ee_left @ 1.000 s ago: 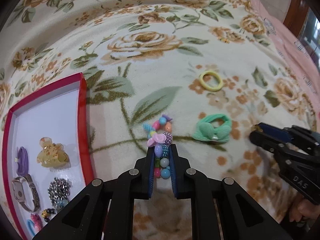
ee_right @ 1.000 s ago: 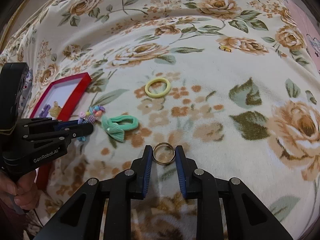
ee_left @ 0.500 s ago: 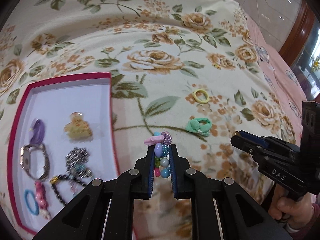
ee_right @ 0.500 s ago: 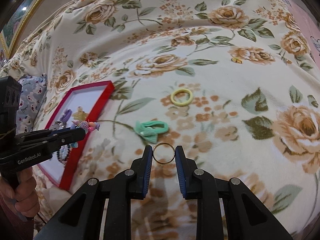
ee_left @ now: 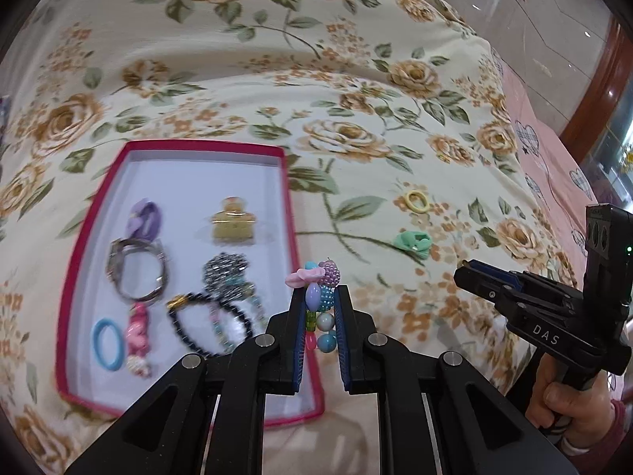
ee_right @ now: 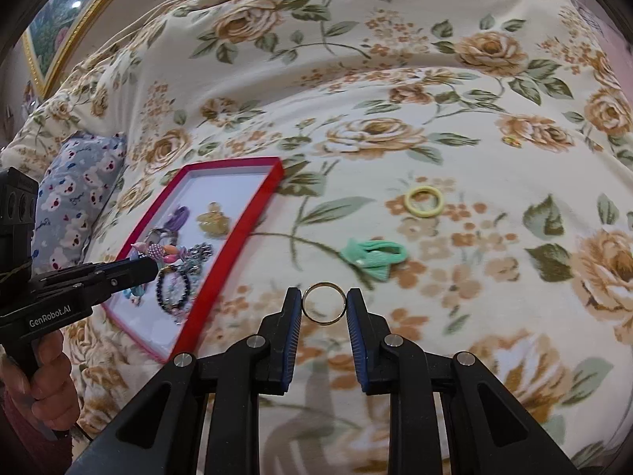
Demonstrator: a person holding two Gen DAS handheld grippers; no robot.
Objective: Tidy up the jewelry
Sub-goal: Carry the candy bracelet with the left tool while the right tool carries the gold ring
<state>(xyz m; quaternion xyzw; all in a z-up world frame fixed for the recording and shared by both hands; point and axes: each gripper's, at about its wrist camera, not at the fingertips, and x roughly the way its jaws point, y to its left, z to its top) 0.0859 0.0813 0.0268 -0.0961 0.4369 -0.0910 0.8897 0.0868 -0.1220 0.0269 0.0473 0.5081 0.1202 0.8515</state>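
Note:
My left gripper point(ee_left: 319, 297) is shut on a colourful bead bracelet point(ee_left: 321, 301) and holds it in the air above the right edge of the red tray point(ee_left: 288, 206). In the right wrist view the left gripper point(ee_right: 152, 263) hangs over the tray point(ee_right: 237, 221) with the bracelet point(ee_right: 160, 251) at its tips. My right gripper point(ee_right: 324, 303) is shut on a thin gold ring point(ee_right: 324, 303), held above the bedspread. The right gripper also shows in the left wrist view point(ee_left: 470, 273). A green hair tie point(ee_right: 374, 257) and a yellow hair ring point(ee_right: 424, 202) lie on the bedspread.
The tray holds a purple hair tie point(ee_left: 144, 219), a yellow claw clip point(ee_left: 233, 223), a watch point(ee_left: 136, 275), a beaded black bracelet point(ee_left: 209, 324), a blue hair ring point(ee_left: 106, 343) and other pieces. A blue patterned pillow point(ee_right: 75, 198) lies left of the tray. A small gold item point(ee_right: 513, 141) lies far right.
Both grippers have risen and moved left. The left gripper now carries the bead bracelet over the tray's right edge. The right gripper still holds the ring.

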